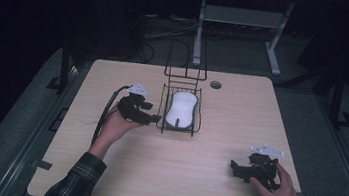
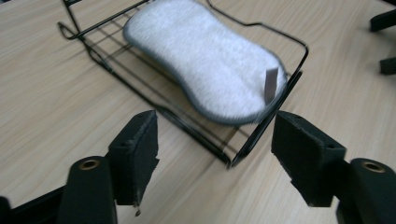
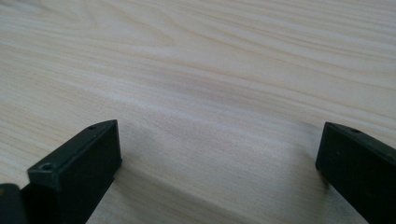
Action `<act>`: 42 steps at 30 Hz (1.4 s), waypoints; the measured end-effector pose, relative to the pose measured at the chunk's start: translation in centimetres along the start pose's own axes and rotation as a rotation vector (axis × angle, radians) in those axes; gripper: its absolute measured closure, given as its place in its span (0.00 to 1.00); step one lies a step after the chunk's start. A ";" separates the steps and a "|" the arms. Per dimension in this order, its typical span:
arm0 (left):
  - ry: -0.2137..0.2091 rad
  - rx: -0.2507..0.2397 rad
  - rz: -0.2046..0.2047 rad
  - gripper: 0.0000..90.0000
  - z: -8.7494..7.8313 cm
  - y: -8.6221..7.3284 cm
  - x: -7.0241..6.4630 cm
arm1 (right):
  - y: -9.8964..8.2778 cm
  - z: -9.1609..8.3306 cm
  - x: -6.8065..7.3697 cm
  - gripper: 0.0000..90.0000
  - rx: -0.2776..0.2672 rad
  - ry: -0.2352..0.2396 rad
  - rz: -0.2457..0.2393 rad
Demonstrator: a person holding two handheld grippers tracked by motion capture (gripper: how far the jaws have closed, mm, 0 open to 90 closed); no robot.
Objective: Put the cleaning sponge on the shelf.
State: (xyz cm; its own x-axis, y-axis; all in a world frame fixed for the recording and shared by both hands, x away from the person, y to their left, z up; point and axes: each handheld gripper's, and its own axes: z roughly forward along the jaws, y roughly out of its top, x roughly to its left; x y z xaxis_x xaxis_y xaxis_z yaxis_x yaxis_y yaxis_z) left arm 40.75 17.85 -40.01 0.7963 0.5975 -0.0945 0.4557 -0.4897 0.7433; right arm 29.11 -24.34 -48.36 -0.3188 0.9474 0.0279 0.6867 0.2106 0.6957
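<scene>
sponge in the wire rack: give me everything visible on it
The sponge is a white, peanut-shaped pad with a fuzzy top and a grey stitched edge; a small white tag stands up near one end. It lies flat in the black wire rack, filling most of its bed, at the middle of the table. The left gripper is open just short of the rack's near corner, not touching the sponge.

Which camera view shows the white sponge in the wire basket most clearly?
The left gripper view: the white sponge appears close, with its grey edge and small tag, lying in the wire basket. In the high view the sponge is small and far away. The right gripper view looks at bare table.
</scene>
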 end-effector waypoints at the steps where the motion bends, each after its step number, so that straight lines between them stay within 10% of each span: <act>1: 0.002 0.003 -0.002 0.33 -0.2 -0.2 0.0 | 0.0 0.0 0.0 0.00 0.000 0.000 0.000; 14: 0.090 0.017 0.001 0.15 -3.1 -3.9 -0.8 | 0.0 0.0 0.0 0.00 0.000 0.000 0.000; 42: 0.121 0.110 -0.021 0.15 -6.0 -13.8 -2.7 | 0.0 0.0 0.0 0.00 0.000 0.000 -0.001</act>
State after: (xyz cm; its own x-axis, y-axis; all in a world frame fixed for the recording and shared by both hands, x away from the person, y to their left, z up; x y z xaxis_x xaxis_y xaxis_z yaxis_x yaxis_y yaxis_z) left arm 29.89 26.80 -46.01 0.7353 0.6774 -0.0239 0.5178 -0.5385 0.6648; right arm 29.10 -24.34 -48.36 -0.3191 0.9473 0.0271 0.6867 0.2114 0.6956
